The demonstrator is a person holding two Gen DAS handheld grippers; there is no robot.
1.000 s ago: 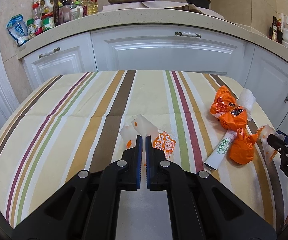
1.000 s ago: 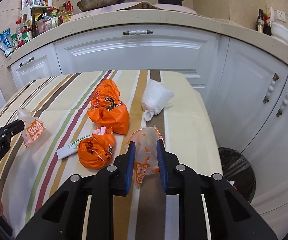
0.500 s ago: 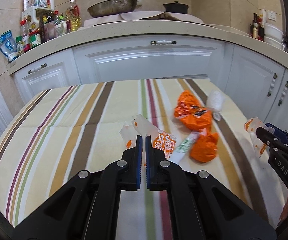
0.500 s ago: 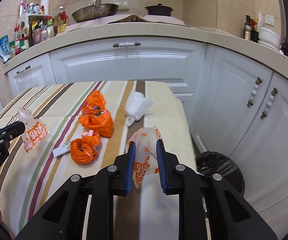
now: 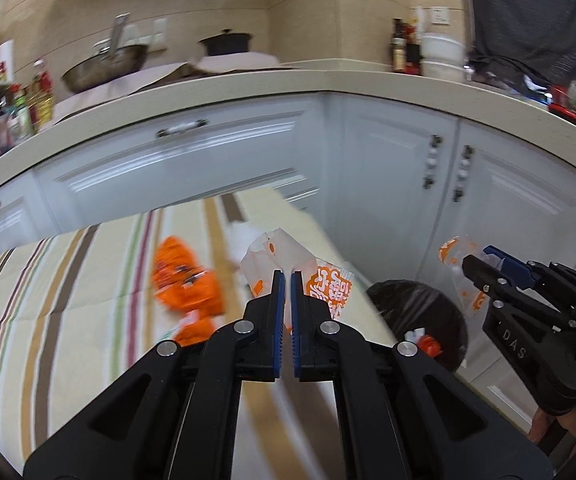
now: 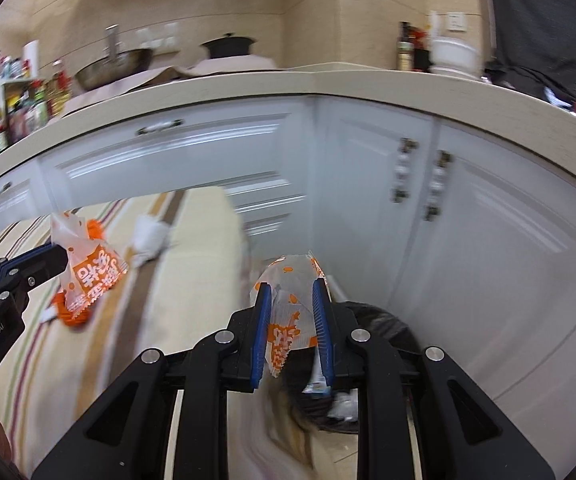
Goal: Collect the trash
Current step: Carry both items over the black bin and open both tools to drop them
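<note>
Item: my right claw (image 6: pixel 291 308), clamped on a white-and-orange wrapper (image 6: pixel 288 320), held out over the black-lined bin (image 6: pixel 383 320) for dropping, I judged. Item: my left claw (image 5: pixel 286 280), pinched tight on a second printed wrapper (image 5: pixel 323 284), above the striped surface (image 5: pixel 68 300). Uncollected there: orange bags (image 5: pixel 188 284), white wad (image 6: pixel 150 236).

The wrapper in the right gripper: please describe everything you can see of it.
The wrapper is thin, crinkled, see-through white plastic with orange dots and orange printed characters. Its rounded top rises above the fingertips, and a zigzag-cut bottom edge hangs down between the jaws. The right gripper is shut on it, one blue pad pressing each side. It hangs in the air, past the table edge, above the black-lined bin on the floor. Nothing else touches it.
</note>
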